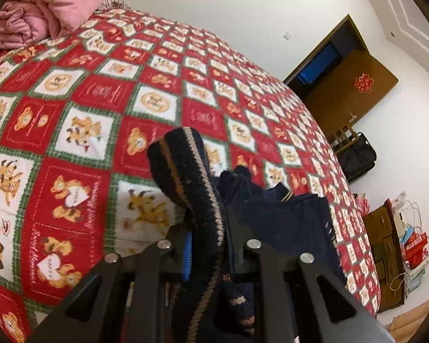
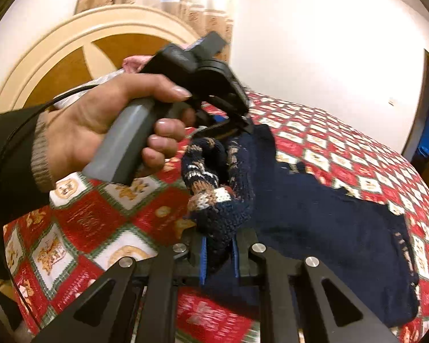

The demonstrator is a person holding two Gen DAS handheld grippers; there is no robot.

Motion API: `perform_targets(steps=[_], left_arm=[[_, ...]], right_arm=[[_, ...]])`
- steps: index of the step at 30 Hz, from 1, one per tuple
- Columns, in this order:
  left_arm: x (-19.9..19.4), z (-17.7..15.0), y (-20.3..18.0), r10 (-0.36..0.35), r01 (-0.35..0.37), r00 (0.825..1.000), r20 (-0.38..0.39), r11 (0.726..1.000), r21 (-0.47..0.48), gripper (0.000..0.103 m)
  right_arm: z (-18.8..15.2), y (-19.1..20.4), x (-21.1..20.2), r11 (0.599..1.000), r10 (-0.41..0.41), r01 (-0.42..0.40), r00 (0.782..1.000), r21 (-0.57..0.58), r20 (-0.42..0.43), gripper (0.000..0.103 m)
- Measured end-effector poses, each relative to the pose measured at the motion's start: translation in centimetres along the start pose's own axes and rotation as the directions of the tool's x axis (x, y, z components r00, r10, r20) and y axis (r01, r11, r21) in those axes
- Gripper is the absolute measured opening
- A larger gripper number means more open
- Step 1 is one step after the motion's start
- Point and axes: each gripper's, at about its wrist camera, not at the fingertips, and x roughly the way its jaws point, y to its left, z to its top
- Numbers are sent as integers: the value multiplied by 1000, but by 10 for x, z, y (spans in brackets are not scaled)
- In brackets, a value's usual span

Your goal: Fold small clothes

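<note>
One navy knit sweater (image 2: 314, 214) over the red teddy-bear bedspread (image 1: 71, 114), partly lifted. Two grippers: left gripper (image 1: 211, 245) and right gripper (image 2: 218, 254) each clamped on knit edge, probably cuffs.

Each camera rides low on its own gripper, tight against the navy knitted sweater (image 1: 286, 214), the left one facing across the red patchwork bedspread (image 1: 71, 100) toward the door (image 1: 349, 85), the right one toward the headboard (image 2: 60, 65), both sharing sweater and bedspread.
</note>
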Motion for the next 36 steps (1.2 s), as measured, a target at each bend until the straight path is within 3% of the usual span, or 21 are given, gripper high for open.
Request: perform_targets(steps=[11, 22, 28, 36], left_arm=[[13, 8, -64, -51, 52, 998, 42, 999, -4, 18], [69, 11, -158, -109, 110, 994, -19, 989, 98, 18], [109, 6, -197, -122, 132, 989, -78, 982, 138, 18], [163, -18, -238, -107, 139, 980, -170, 972, 191, 18]], right_arm=[[-7, -75, -27, 991, -98, 94, 994, 91, 38, 11], [-36, -162, -50, 956, -191, 180, 981, 230, 26, 11], [-64, -217, -51, 913, -188, 190, 981, 361, -41, 11], [-103, -259, -56, 852, -137, 176, 984, 494, -113, 11]])
